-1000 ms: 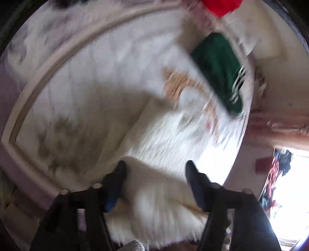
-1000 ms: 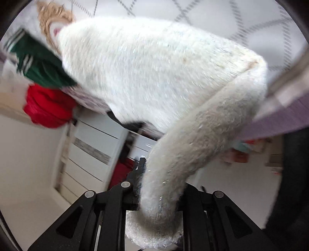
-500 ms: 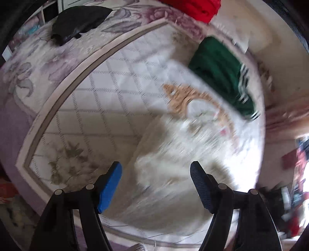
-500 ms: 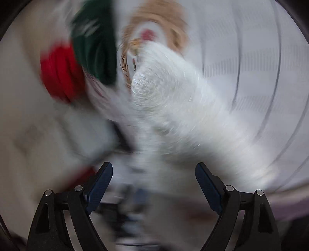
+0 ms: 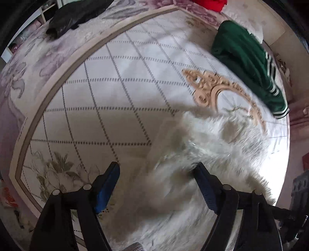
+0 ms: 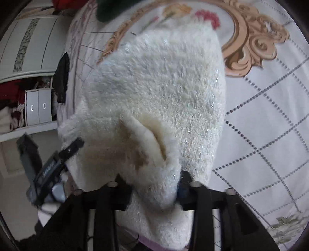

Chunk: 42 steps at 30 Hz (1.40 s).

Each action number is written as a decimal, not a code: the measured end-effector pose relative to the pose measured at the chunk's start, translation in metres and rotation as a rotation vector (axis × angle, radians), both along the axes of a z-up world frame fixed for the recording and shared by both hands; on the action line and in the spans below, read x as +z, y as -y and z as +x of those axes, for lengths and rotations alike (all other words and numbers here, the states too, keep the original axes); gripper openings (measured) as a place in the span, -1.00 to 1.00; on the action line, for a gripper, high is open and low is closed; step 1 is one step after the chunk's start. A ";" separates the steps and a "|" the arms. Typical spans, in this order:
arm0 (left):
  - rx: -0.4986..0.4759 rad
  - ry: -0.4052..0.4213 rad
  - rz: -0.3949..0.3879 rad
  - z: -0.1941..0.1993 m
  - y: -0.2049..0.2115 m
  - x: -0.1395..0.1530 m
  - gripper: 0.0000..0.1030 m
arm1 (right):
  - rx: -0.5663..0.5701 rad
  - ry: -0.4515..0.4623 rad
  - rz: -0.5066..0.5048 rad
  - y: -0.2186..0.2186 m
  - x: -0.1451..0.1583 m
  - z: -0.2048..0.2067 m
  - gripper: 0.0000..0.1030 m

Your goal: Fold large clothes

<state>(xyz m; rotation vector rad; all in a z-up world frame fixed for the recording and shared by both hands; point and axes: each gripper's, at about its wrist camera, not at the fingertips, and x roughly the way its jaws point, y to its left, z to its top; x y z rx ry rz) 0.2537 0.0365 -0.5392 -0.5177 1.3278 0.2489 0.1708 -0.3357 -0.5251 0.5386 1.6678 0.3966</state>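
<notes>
Right gripper (image 6: 154, 185) closing on sweater (image 6: 154, 96) fold at 6 o'clock; left gripper (image 5: 156, 179) opening, nothing pinched. Sweater on bed (image 5: 115, 86). I expect thick pile may slip, undoing fold

The fluffy garment (image 5: 218, 146) is spread on the bedspread (image 5: 119, 92), toward its right part in the left wrist view. Its near edge lies between the fingers (image 5: 108, 185) of the left gripper (image 5: 156, 185), whose jaws are opening. Behind the garment a folded striped garment (image 5: 249, 63) is laid on the bedspread, and another piece of clothing (image 5: 210, 3) is seen beyond that, at the far edge. A dark item (image 5: 75, 15) rests at the far left. In the right wrist view, a fold of the fluffy garment sits between the closing jaws of the right gripper (image 6: 154, 191), and shelves (image 6: 29, 108) stand left of the bed.
</notes>
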 end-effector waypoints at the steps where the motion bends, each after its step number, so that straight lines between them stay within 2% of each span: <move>1: 0.004 0.015 0.001 -0.001 -0.002 0.008 0.53 | -0.003 0.023 -0.008 0.013 0.009 -0.002 0.34; 2: 0.014 0.031 0.000 -0.004 -0.004 0.016 0.53 | -0.002 0.064 -0.028 0.024 0.018 0.000 0.50; 3: 0.027 0.044 -0.001 -0.008 -0.006 0.022 0.53 | 0.006 0.105 -0.059 0.032 0.025 0.002 0.74; 4: 0.045 0.053 -0.002 -0.013 -0.009 0.027 0.53 | 0.016 0.132 -0.086 0.038 0.024 0.003 0.83; 6: 0.091 0.073 -0.014 -0.025 -0.015 0.037 0.53 | 0.046 0.100 -0.074 0.042 -0.005 0.015 0.83; 9: 0.154 0.071 0.011 -0.046 -0.019 0.043 0.53 | 0.106 -0.009 0.079 0.023 -0.058 0.033 0.86; 10: 0.171 0.068 0.021 -0.055 -0.021 0.044 0.53 | 0.118 0.016 0.093 0.016 -0.062 0.033 0.82; 11: 0.189 0.062 0.033 -0.063 -0.022 0.045 0.53 | 0.123 0.053 0.094 0.009 -0.059 0.033 0.65; 12: 0.204 0.066 0.038 -0.070 -0.024 0.047 0.53 | 0.089 0.044 0.123 0.007 -0.056 0.032 0.09; 13: 0.224 0.072 0.045 -0.079 -0.027 0.050 0.53 | 0.020 0.017 0.136 0.010 -0.055 0.030 0.00; 15: 0.246 0.074 0.054 -0.090 -0.030 0.055 0.53 | -0.189 -0.005 0.138 0.027 -0.046 0.010 -0.08; 17: 0.248 0.055 0.087 -0.102 -0.033 0.060 0.53 | -0.398 -0.058 0.137 0.041 -0.041 -0.024 -0.09; 19: 0.241 0.042 0.099 -0.110 -0.035 0.063 0.53 | -0.593 -0.154 0.140 0.051 -0.038 -0.082 -0.10; 20: 0.227 0.037 0.108 -0.114 -0.035 0.065 0.53 | -0.639 -0.194 0.148 0.051 -0.037 -0.105 -0.09; 21: 0.205 0.025 0.118 -0.116 -0.033 0.065 0.53 | -0.663 -0.256 0.157 0.046 -0.040 -0.133 0.03; 22: 0.188 0.017 0.121 -0.118 -0.031 0.064 0.53 | -0.617 -0.330 0.157 0.036 -0.043 -0.153 0.19; 24: 0.141 -0.003 0.105 -0.122 -0.021 0.062 0.53 | -0.453 -0.448 0.173 0.013 -0.046 -0.180 0.26; 25: 0.118 -0.011 0.088 -0.123 -0.015 0.061 0.53 | -0.387 -0.482 0.186 0.006 -0.042 -0.191 0.26; 27: 0.070 -0.022 0.053 -0.123 0.003 0.059 0.53 | -0.286 -0.491 0.145 0.006 -0.026 -0.198 0.26; 29: 0.030 -0.019 0.014 -0.123 0.025 0.058 0.53 | -0.227 -0.430 0.102 0.018 0.000 -0.192 0.27; 32: -0.027 -0.013 -0.026 -0.113 0.058 0.053 0.53 | -0.172 -0.235 0.014 0.042 0.046 -0.162 0.57; 33: -0.050 -0.019 -0.004 -0.106 0.069 0.047 0.53 | -0.141 -0.156 -0.028 0.047 0.057 -0.146 0.63; 35: -0.077 -0.062 0.053 -0.090 0.082 0.030 0.51 | -0.084 -0.043 -0.076 0.053 0.065 -0.119 0.63; 37: -0.080 -0.096 0.106 -0.079 0.085 0.013 0.46 | -0.005 0.024 -0.104 0.049 0.053 -0.091 0.63; 38: -0.066 -0.086 0.119 -0.076 0.082 0.011 0.21 | 0.032 0.039 -0.107 0.046 0.044 -0.086 0.63; 39: -0.049 -0.067 0.151 -0.075 0.079 0.013 -0.13 | 0.063 0.053 -0.082 0.041 0.034 -0.076 0.63; 40: -0.047 -0.050 0.174 -0.077 0.076 0.016 -0.66 | 0.078 0.053 -0.064 0.043 0.026 -0.068 0.63; 42: -0.062 -0.017 0.168 -0.078 0.070 0.021 -0.81 | 0.140 0.032 -0.007 0.034 0.001 -0.061 0.63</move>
